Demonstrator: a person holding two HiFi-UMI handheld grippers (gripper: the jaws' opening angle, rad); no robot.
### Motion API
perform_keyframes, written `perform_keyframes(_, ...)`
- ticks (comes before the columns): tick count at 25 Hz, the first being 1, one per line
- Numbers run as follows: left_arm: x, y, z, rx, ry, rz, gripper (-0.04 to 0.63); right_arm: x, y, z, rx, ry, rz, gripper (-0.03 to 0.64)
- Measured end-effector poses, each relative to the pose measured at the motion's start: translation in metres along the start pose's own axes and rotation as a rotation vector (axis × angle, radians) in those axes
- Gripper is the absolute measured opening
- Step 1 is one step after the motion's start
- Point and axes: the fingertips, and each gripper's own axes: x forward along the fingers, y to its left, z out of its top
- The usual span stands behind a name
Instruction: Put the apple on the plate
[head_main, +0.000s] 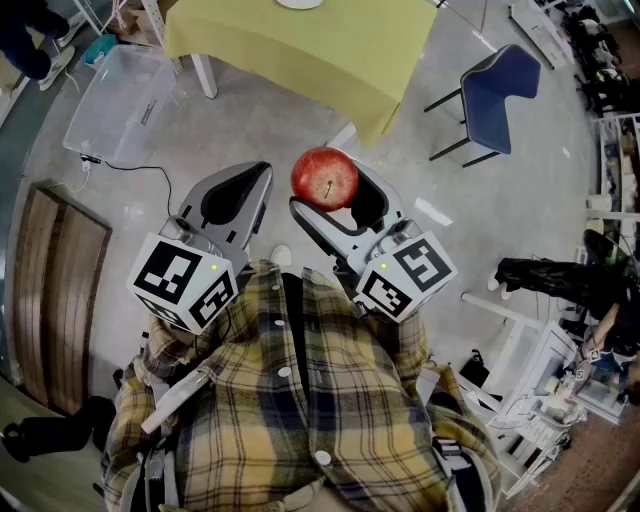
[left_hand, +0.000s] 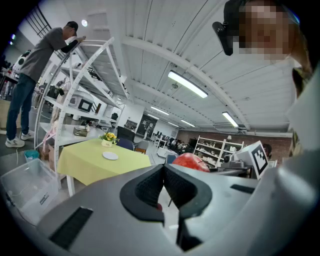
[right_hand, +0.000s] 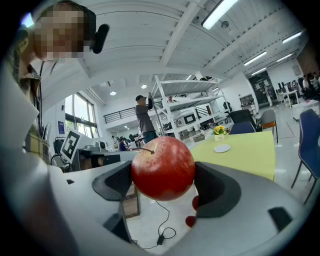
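Above grey floor (head_main: 130, 215), right claw (right_hand: 164, 186), spread wide, grips the apple (right_hand: 162, 167); left claw (left_hand: 164, 186) is clenched.

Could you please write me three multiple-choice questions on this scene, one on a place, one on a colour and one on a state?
1. Where is the apple?
A. on the floor
B. between the jaws of the right gripper
C. on a chair

2. What colour is the tablecloth under the plate?
A. red
B. yellow-green
C. black

3. How do the jaws of the left gripper stand?
A. wide apart
B. clamped on the apple
C. together, with nothing between them

Answers: 1 B, the jaws press on its two sides; 2 B, both gripper views show it; 3 C, the left gripper view shows them meeting.
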Motion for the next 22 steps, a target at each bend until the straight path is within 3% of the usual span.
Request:
perform_keyframes(11,0.0,-0.002,-0.009,-0.004,0.0,0.015,0.009,-0.013,-0.006,-0.009,0.032,-0.007,-0.016,0.37)
perform_keyframes(22,0.006,-0.014,-0.021,-0.015,-0.017,0.092,0.009,-0.038,-0.027,-0.019,0.046,0.007,0.009,0.37)
